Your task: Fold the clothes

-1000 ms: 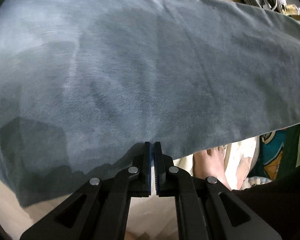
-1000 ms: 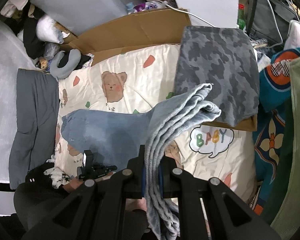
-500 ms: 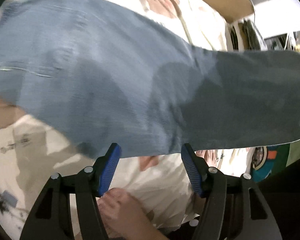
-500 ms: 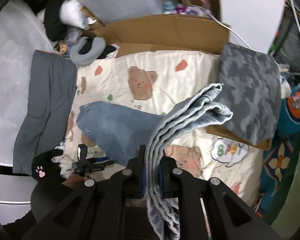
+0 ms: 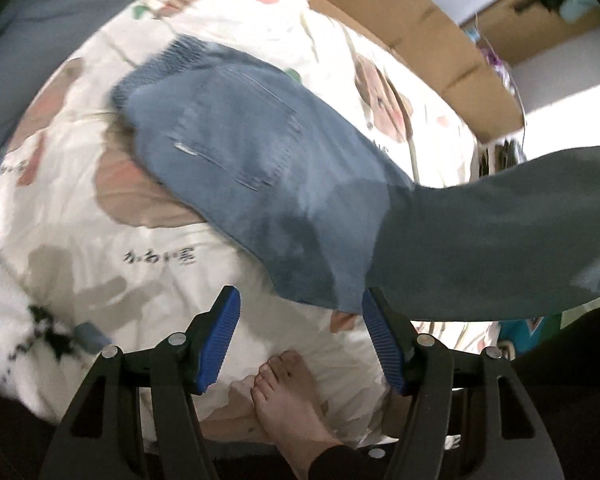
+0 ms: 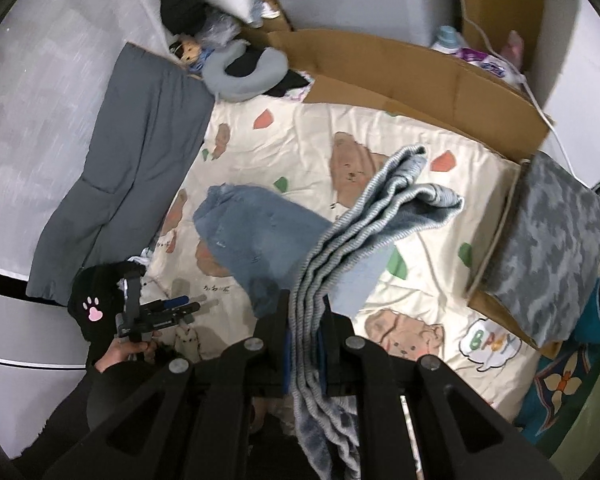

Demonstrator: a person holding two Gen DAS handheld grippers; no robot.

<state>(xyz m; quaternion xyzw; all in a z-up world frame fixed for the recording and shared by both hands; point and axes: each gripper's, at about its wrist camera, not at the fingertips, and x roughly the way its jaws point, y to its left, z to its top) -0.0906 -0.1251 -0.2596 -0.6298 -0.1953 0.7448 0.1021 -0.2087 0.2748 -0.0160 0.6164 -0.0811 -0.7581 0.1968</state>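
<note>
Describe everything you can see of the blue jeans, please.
The blue jeans are faded denim with a stitched back pocket and a ribbed waistband edge. One end lies spread on the cream bear-print quilt; the other end, bunched into folds, rises off it and is clamped in the right gripper, so the cloth hangs in a slope between them. The left gripper is open, with nothing between its pads, and is apart from the denim.
</note>
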